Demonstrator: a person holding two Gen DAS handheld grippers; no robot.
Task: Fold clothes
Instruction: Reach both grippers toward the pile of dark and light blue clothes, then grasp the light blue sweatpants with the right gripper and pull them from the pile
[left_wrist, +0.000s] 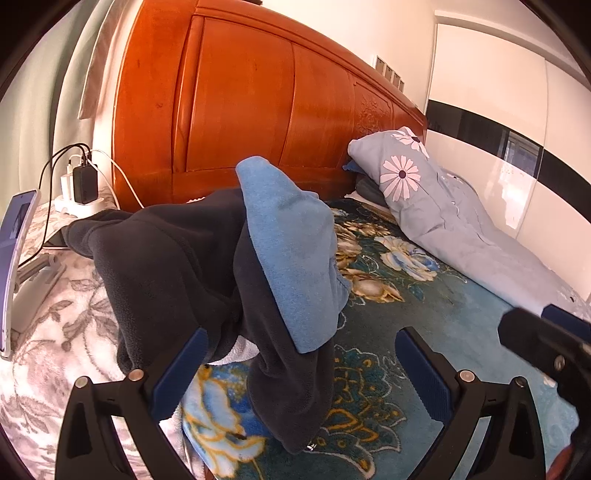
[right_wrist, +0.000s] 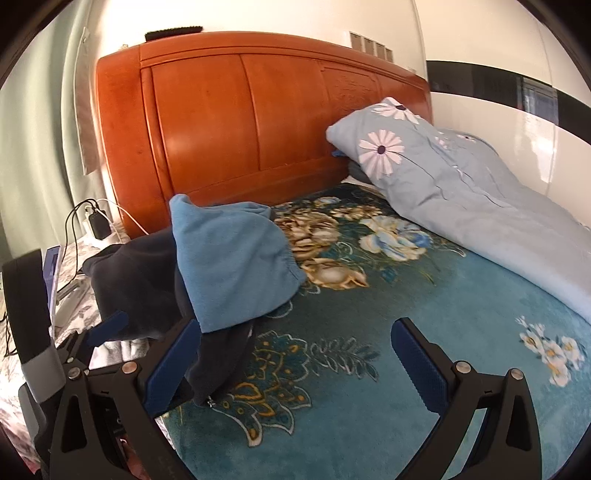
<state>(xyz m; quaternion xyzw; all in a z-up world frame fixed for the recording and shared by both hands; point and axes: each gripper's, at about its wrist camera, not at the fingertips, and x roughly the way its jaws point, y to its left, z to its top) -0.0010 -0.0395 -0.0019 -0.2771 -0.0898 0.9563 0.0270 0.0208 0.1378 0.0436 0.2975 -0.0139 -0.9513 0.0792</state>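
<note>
The left gripper (left_wrist: 306, 373) is spread wide, its fingers either side of a hanging fold of the dark fleece garment (left_wrist: 177, 258) — not pinching it. The right gripper (right_wrist: 295, 360) gapes just as wide over bare teal floral blanket (right_wrist: 369, 387), open room ahead. The garment, blue lining (right_wrist: 229, 269) upturned, lies heaped at the bed's left edge below the wooden headboard (right_wrist: 229, 122). Only the left view shows the phone (left_wrist: 14, 266) clearly.
</note>
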